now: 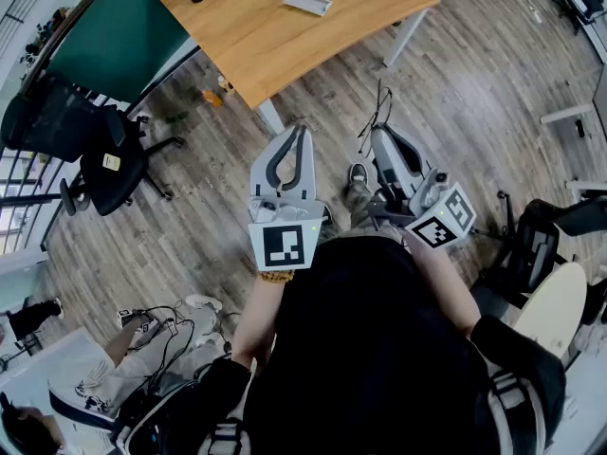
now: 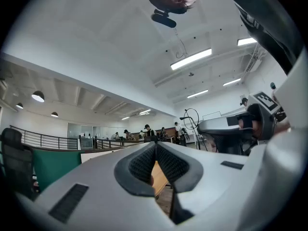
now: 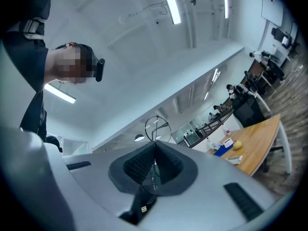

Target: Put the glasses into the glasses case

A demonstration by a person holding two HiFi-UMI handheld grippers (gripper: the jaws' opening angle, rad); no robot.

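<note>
Jaws of right gripper (image 3: 155, 147) on glasses (image 3: 157, 128)

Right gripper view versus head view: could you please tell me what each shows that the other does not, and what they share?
Only the right gripper view: a close look at the right gripper, jaws shut on the glasses, plus ceiling lights. Only the head view: the left gripper, jaws together. Both: the wooden table carrying the pale case and a yellow object.
</note>
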